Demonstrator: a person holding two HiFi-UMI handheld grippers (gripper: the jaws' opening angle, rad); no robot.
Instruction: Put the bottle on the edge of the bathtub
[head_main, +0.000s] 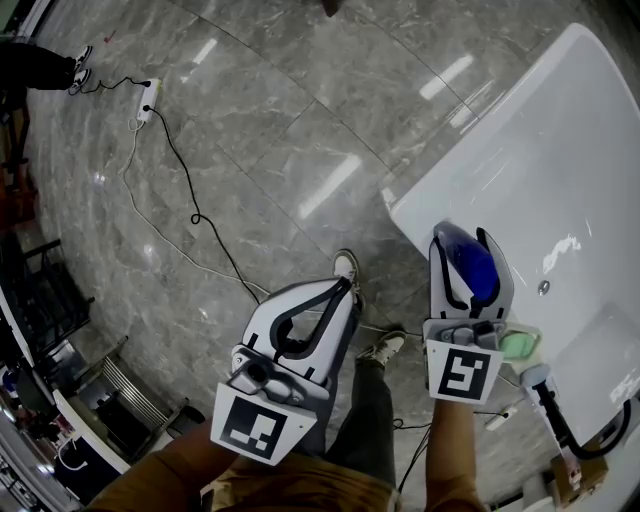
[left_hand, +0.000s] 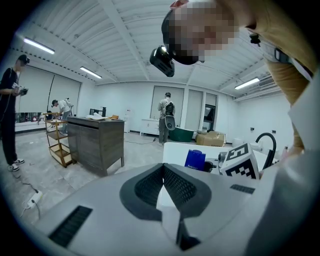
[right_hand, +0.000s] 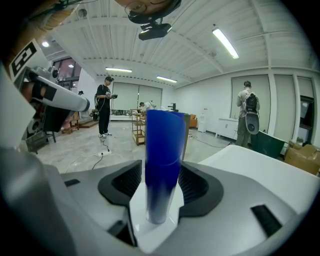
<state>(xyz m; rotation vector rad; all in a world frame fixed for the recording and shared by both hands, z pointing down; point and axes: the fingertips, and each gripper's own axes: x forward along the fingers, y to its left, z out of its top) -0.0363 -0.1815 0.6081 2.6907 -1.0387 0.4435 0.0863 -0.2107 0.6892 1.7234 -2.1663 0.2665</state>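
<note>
The right gripper (head_main: 463, 242) points slightly downward over the bathtub (head_main: 520, 130) rim, jaws spread; the blue bottle (right_hand: 163, 155) stands upright between them, pads apparently clear of it; the left gripper (head_main: 343, 287), jaws pressed together and empty, is level beside it above the floor (head_main: 250, 150).

Overhead camera steeply downward; two jaw-mounted ones forward, close (bathtub (head_main: 480, 150) shared)

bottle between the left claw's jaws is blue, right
Wrong claw. The blue bottle stands between the jaws of the right claw, as the right gripper view shows. The left claw has its jaws together with nothing between them.
</note>
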